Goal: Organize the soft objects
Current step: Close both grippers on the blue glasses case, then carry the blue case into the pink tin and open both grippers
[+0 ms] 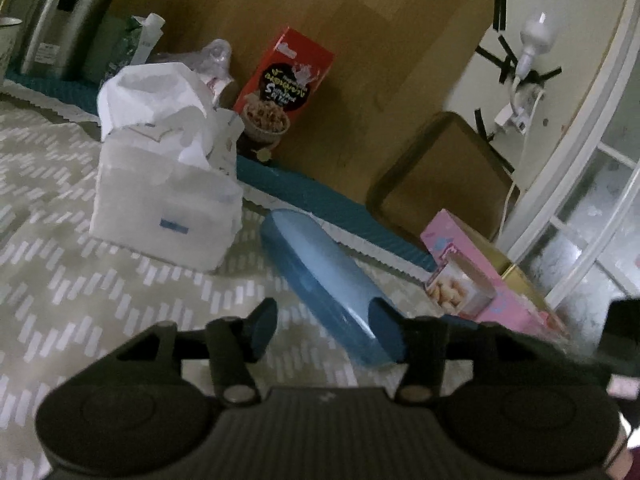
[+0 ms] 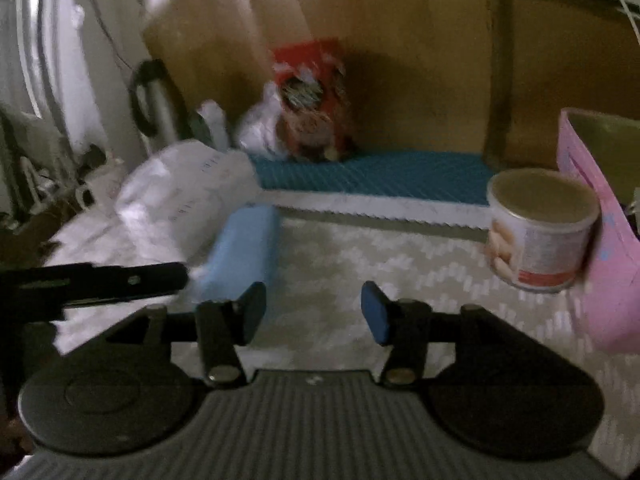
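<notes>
Your left gripper (image 1: 326, 326) stands apart, empty; the blue case (image 1: 328, 280) lies at its one o'clock. Right gripper (image 2: 314, 312) likewise apart, empty. Between grasps, in my judgement. Tissue pack (image 1: 164, 204), eleven o'clock, needs a gentle, wide clamp.

free: patterned cloth (image 2: 328, 264) centre | blocked: blue case (image 2: 244, 252) left, can (image 2: 540, 228) right

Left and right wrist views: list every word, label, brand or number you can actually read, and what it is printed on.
Nothing can be read for certain.
Red cereal box: large print, seemingly upside down, too blurred to read.
White tissue pack: small blue label, illegible.
Round tin: label print blurred.
Pink box: decoration only, no legible words.
</notes>
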`<action>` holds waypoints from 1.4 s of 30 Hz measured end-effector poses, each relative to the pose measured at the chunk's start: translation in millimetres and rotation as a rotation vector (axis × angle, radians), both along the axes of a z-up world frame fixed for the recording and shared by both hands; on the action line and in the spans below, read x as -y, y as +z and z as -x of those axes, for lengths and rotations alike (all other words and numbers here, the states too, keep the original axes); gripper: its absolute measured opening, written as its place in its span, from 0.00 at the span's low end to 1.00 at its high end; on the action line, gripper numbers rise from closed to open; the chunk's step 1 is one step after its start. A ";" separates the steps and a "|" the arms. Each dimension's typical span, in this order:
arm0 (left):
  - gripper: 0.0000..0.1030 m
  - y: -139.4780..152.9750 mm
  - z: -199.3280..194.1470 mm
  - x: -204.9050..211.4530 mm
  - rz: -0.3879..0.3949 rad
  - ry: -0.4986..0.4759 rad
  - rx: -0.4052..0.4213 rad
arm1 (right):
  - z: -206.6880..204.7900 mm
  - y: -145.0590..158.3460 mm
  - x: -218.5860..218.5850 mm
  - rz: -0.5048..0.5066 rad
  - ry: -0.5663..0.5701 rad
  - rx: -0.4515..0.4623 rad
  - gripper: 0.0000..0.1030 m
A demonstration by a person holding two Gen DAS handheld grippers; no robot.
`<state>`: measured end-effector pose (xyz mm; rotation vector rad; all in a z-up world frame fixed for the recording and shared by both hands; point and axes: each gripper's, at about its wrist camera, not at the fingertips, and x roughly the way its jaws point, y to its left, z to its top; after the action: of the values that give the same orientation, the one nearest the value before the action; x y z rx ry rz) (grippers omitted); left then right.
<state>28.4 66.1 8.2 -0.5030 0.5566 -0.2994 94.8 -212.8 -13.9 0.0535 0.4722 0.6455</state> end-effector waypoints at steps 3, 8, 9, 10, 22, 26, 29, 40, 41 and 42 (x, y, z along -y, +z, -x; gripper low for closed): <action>0.57 6.2 1.0 -0.1 0.022 -0.008 -0.010 | 10.4 -1.7 -20.6 0.039 0.078 0.058 0.72; 0.92 30.8 -26.6 21.7 -0.065 0.007 -0.061 | -3.0 -10.8 -65.2 0.157 0.086 0.078 0.72; 0.92 32.4 -35.2 26.0 -0.078 0.018 -0.081 | -9.4 -12.2 -71.4 0.164 0.076 0.072 0.69; 0.92 33.1 -44.2 29.4 -0.084 0.018 -0.096 | -15.7 -14.4 -77.2 0.178 0.073 0.059 0.55; 0.56 16.1 -16.0 149.8 -0.139 -0.332 -0.145 | 89.9 -45.8 40.2 0.181 -0.231 0.109 0.55; 0.56 15.6 2.6 237.7 -0.200 -0.551 -0.097 | 130.6 -59.6 98.1 0.137 -0.475 0.105 0.55; 0.56 16.8 6.6 301.4 -0.238 -0.687 -0.086 | 143.7 -68.0 136.0 0.105 -0.615 0.098 0.55; 0.56 74.5 2.1 375.0 -0.251 -0.744 0.071 | 115.3 -25.6 172.6 0.019 -0.715 0.319 0.55; 0.56 84.1 -4.4 377.2 -0.255 -0.728 0.098 | 101.5 -16.5 175.4 0.011 -0.706 0.332 0.55; 0.56 92.4 -12.7 379.5 -0.255 -0.709 0.119 | 86.3 -7.9 179.7 0.005 -0.692 0.338 0.55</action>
<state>41.2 -313.4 100.7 -0.0222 0.6342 -0.9143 8.5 -392.5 -21.8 0.0956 0.1061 -0.0321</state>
